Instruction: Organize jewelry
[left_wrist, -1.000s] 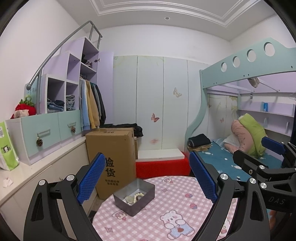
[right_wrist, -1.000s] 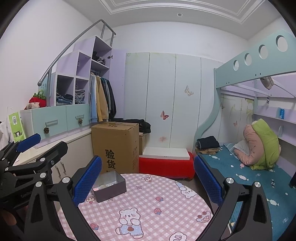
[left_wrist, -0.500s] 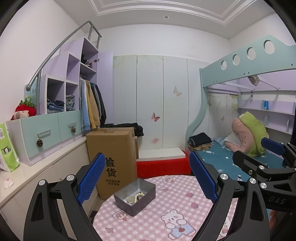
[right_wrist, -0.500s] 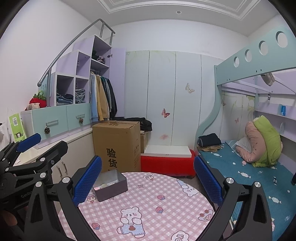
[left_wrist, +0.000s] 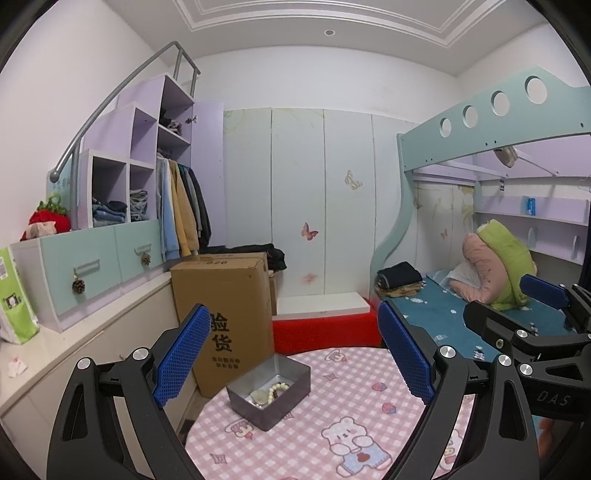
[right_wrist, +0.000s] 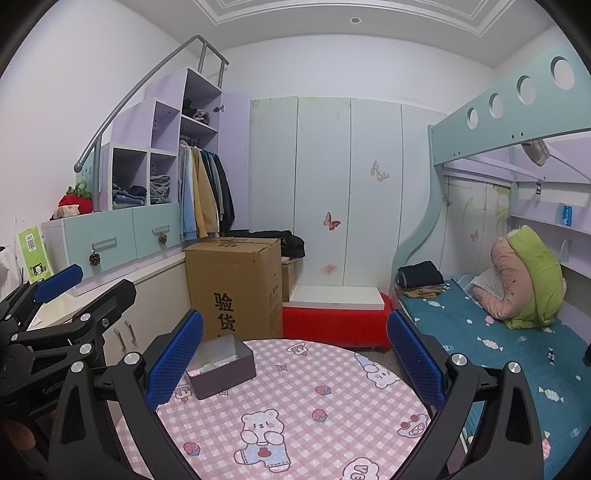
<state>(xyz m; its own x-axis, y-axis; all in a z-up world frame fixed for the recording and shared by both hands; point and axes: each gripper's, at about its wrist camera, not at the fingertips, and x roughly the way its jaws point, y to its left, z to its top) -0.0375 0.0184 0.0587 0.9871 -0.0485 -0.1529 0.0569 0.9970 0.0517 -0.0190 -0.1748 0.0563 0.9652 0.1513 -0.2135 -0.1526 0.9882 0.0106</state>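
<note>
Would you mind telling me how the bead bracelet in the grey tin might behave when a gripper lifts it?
The bead bracelet looks like strung round beads, so it will probably droop. Smooth beads may slip from the jaws. The grey tin has low walls and might slide on the tablecloth.

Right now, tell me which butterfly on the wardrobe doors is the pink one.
The lower butterfly, mid-height on the doors. The upper butterfly, to its right, is pale cream.
</note>
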